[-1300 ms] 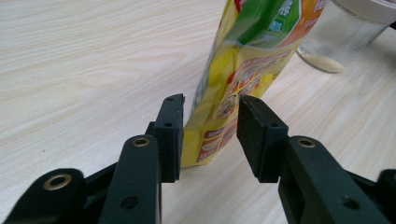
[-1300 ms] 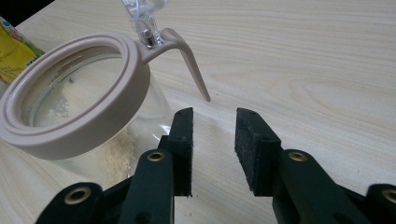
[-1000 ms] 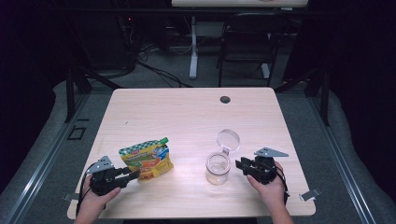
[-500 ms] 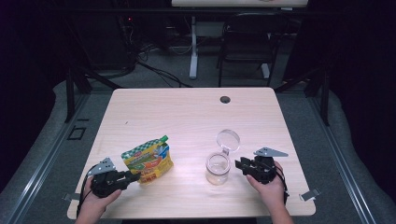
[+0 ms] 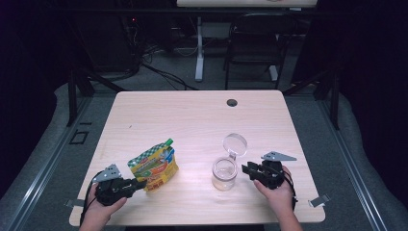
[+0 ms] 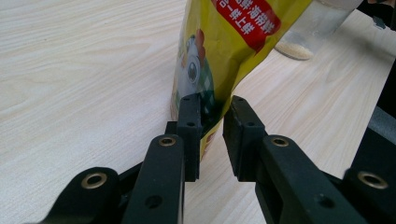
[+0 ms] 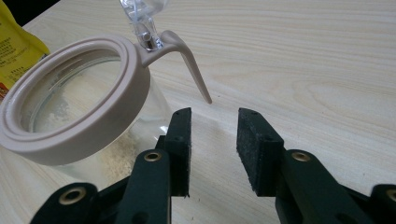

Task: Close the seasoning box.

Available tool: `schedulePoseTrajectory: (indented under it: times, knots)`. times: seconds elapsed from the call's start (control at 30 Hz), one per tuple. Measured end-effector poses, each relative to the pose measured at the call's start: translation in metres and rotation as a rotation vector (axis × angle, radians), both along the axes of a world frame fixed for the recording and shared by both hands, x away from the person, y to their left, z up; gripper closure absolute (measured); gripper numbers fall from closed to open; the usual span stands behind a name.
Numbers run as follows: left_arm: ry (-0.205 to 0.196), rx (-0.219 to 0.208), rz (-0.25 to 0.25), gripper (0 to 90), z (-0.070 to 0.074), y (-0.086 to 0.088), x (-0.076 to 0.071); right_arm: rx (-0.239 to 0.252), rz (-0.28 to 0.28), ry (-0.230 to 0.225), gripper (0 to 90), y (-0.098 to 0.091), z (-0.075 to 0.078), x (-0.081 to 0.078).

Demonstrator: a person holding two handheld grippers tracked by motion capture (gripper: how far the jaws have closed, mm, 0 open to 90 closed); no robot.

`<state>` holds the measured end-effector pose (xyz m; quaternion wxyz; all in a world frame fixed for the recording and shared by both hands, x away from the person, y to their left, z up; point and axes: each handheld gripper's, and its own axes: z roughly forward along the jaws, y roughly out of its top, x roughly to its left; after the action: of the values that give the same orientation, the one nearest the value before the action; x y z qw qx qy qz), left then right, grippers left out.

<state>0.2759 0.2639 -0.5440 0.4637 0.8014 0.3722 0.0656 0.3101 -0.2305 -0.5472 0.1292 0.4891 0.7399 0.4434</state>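
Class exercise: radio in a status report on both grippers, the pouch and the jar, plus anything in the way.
Left gripper closing on pouch corner, grip unconfirmed. Right gripper open beside open jar, holding nothing. Table between them unobstructed.

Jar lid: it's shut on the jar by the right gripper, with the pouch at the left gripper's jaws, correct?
Not quite. The lid is swung open behind the jar, as the high view shows. The rest holds: the jar stands by the right gripper, the pouch at the left gripper's jaws.
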Motion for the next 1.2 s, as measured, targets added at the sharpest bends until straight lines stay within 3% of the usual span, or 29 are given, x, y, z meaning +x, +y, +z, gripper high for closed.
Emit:
schedulePoseTrajectory:
  times: [0.33, 0.6, 0.9, 1.2]
  knots:
    - [-0.002, -0.007, 0.004, 73.5, -0.002, -0.002, 0.001, -0.006, 0.003, 0.002, 65.2, 0.000, 0.000, 0.000]
    - [0.021, -0.022, 0.003, 65.5, -0.005, -0.004, 0.006, -0.007, -0.004, 0.001, 64.9, -0.001, 0.000, -0.002]
    - [0.037, -0.007, 0.014, 51.5, -0.015, -0.008, 0.015, -0.005, -0.009, 0.000, 64.4, -0.004, -0.001, -0.006]
    - [0.043, 0.007, 0.001, 47.4, -0.020, -0.017, 0.023, -0.008, -0.017, -0.001, 64.1, -0.009, -0.001, -0.010]
